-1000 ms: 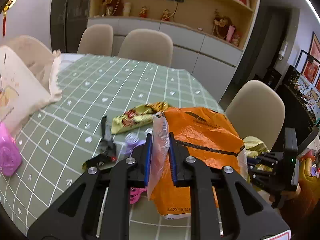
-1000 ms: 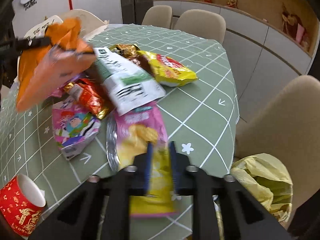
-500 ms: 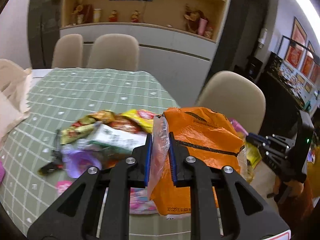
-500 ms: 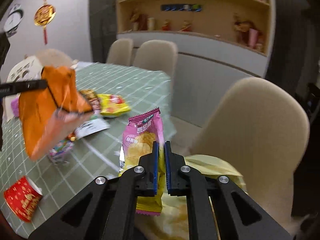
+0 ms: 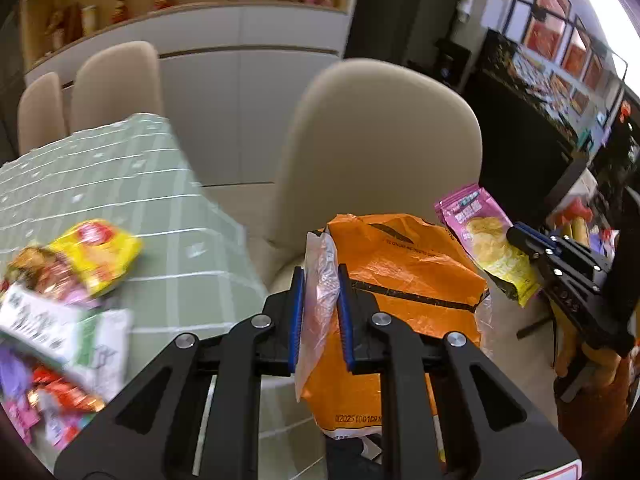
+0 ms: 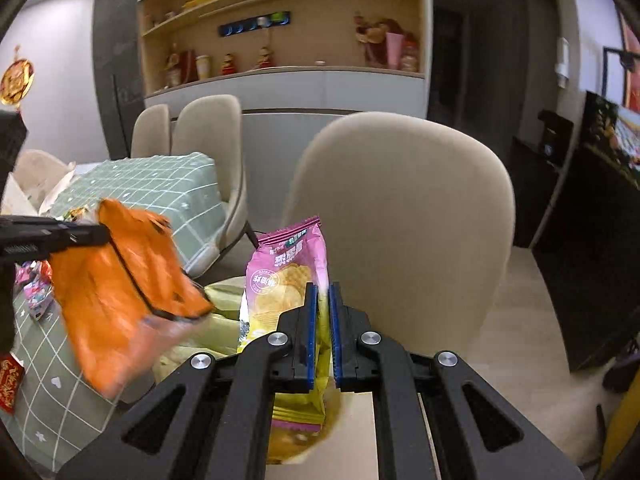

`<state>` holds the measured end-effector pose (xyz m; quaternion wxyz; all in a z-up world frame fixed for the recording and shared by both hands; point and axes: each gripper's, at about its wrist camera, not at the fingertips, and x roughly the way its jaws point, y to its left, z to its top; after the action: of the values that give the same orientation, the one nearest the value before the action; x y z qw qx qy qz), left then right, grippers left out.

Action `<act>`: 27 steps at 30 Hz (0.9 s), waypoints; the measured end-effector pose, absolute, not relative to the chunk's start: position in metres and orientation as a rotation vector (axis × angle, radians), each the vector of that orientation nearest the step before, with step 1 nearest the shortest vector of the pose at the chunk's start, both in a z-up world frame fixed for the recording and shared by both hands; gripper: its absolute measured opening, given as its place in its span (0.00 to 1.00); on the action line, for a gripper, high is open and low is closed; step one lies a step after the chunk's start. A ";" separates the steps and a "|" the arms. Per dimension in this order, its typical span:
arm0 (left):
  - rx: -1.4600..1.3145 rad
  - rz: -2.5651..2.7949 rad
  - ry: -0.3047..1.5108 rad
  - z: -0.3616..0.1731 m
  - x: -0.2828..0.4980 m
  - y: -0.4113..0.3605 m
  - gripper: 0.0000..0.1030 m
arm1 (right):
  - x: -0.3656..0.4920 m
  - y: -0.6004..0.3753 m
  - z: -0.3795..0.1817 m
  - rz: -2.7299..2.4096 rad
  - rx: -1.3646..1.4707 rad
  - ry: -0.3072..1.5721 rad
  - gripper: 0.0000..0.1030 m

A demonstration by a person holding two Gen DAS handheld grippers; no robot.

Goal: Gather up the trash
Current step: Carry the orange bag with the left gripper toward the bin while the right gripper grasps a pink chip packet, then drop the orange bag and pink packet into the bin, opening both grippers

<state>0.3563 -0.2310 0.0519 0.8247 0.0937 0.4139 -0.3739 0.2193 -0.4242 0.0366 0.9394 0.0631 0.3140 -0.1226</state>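
My left gripper [image 5: 320, 276] is shut on the clear-edged rim of an orange plastic bag [image 5: 404, 276], which hangs in the air past the table's corner. My right gripper [image 6: 322, 292] is shut on a pink and yellow chip bag [image 6: 286, 276], held upright in front of a beige chair. In the left wrist view, the right gripper [image 5: 514, 234] holds the chip bag [image 5: 480, 236] just right of the orange bag. The right wrist view has the left gripper [image 6: 102, 234] and the orange bag [image 6: 128, 292] to its left.
A beige chair [image 6: 404, 216] stands right ahead, with a yellow-green plastic bag [image 6: 216, 320] on its seat. The green checked table [image 5: 152, 200] at left carries several wrappers, among them a yellow one [image 5: 100, 252] and a white one [image 5: 60, 328]. A red cup [image 6: 8, 372] stands near the edge.
Both grippers have swung from over the table to the chair beside it. The right one lifted the chip bag off the table; the left one carried the orange bag along.
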 end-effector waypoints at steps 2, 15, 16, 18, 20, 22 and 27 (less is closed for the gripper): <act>0.215 -0.802 0.909 0.038 0.361 -0.253 0.15 | 0.212 -0.434 0.032 -0.253 0.140 0.638 0.08; 0.289 -0.790 1.044 -0.020 0.380 -0.307 0.36 | 0.229 -0.444 0.002 -0.192 0.176 0.679 0.08; 0.287 -0.784 1.040 -0.018 0.380 -0.306 0.38 | 0.232 -0.441 -0.001 -0.184 0.175 0.685 0.08; 0.279 -0.762 1.027 -0.012 0.382 -0.301 0.41 | 0.235 -0.437 -0.005 -0.168 0.177 0.688 0.08; 0.277 -0.756 1.022 -0.007 0.381 -0.296 0.42 | 0.239 -0.432 -0.007 -0.155 0.178 0.688 0.08; 0.281 -0.750 1.016 -0.004 0.379 -0.293 0.42 | 0.244 -0.426 -0.006 -0.142 0.178 0.689 0.08; 0.271 -0.737 1.024 -0.003 0.383 -0.281 0.42 | 0.250 -0.412 -0.003 -0.143 0.149 0.696 0.08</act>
<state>0.3835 -0.2809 -0.0027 0.7990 0.1261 0.4771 -0.3435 0.2497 -0.4125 -0.0035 0.9348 0.0729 0.3406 -0.0701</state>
